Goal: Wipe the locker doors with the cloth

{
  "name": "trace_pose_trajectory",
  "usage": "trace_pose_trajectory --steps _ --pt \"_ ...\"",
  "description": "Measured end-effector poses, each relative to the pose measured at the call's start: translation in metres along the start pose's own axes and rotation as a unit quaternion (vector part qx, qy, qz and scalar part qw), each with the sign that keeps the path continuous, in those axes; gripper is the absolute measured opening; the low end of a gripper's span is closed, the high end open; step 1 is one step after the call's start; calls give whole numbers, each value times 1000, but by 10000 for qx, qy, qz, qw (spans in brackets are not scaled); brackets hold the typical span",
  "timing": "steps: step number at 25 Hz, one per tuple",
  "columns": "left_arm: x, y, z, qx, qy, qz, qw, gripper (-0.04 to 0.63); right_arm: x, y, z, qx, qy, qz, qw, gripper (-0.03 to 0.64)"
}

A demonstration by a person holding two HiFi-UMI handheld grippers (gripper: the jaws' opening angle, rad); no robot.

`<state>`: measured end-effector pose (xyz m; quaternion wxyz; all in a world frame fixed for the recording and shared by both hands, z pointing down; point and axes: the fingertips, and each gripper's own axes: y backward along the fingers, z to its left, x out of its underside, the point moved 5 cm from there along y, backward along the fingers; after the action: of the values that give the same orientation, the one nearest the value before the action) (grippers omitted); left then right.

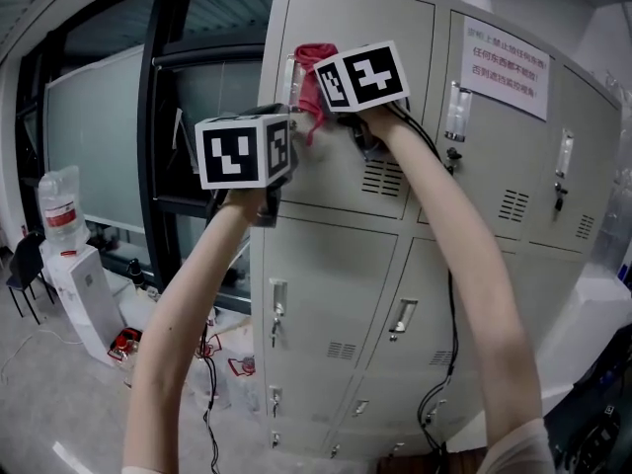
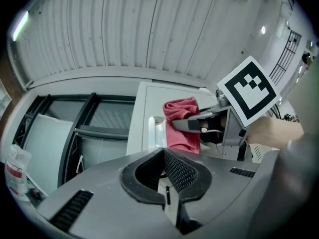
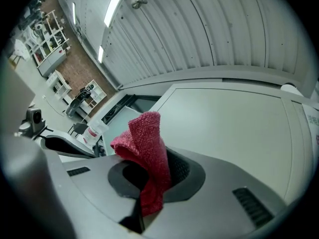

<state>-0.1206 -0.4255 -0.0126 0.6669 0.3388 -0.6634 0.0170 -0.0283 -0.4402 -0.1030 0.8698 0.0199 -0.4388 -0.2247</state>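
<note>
A red cloth is pressed near the top left of the grey locker's upper-left door, beside the door's handle. My right gripper is shut on the cloth, which sticks up folded from between its jaws. The right gripper faces the pale door face. My left gripper is lower left of it, at the locker's left edge. Its jaws are closed together with nothing between them. From there I see the cloth held in the right gripper.
A paper notice hangs on the second upper door. More locker doors lie below and to the right. Left of the lockers are a dark-framed glass partition, a water dispenser, a chair and cables on the floor.
</note>
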Motion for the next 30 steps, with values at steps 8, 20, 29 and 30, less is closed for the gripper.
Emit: trace_pose_trajectory --steps 8,20,29,30 --pt "-6 -19 -53 444 84 -25 9990 15 18 40 -47 354 -187 92 9992 32" --pt "-11 -23 -96 590 267 28 9979 15 47 102 -113 906 -154 400 9950 32" --pt "-19 -13 -97 458 21 8 9989 17 55 115 -127 852 -250 390 9953 32" --pt "-19 -10 -94 401 9 10 9992 17 55 114 -126 835 -245 388 9955 32"
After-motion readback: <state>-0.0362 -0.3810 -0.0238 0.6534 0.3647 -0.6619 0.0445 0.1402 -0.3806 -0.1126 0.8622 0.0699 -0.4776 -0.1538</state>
